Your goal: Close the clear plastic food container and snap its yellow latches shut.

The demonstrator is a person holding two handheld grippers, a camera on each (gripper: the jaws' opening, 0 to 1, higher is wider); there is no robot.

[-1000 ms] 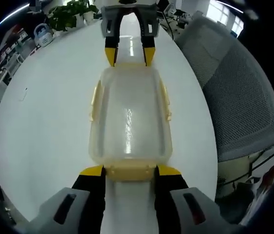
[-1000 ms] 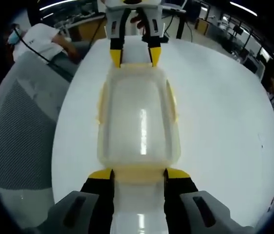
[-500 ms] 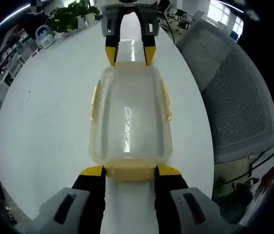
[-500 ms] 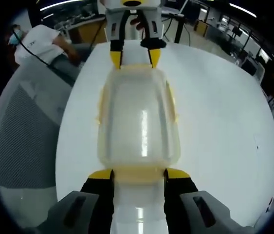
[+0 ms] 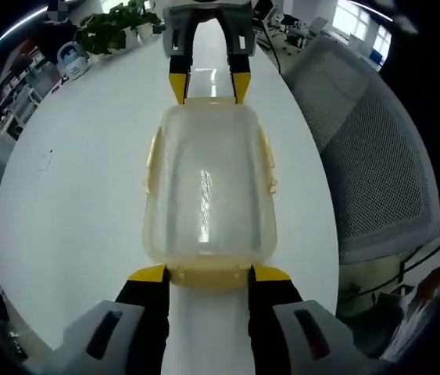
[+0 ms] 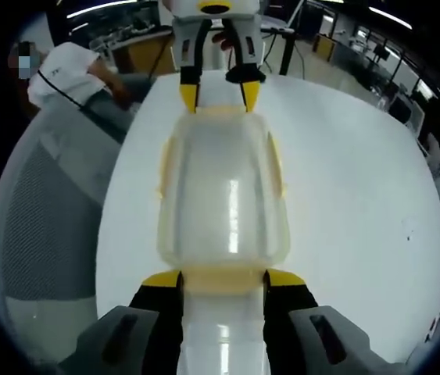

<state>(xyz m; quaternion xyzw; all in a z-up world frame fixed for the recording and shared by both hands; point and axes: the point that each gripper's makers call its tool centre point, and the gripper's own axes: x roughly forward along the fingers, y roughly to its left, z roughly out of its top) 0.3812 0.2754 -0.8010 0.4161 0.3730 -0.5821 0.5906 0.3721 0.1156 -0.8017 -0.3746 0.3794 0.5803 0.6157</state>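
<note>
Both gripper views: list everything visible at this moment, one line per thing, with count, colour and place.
container: 1, clear with lid on, lying on the table between the two grippers
latches: 4, yellow, one on each end and each long side of the container
table: 1, white, under the container
chair: 1, grey mesh, beside the table
plant: 1, green, beyond the table's far edge in the left gripper view
person: 1, in white, seated past the chair in the right gripper view
left gripper: 1, black with yellow tips, jaws straddling one end latch
right gripper: 1, black with yellow tips, jaws straddling the opposite end latch
</note>
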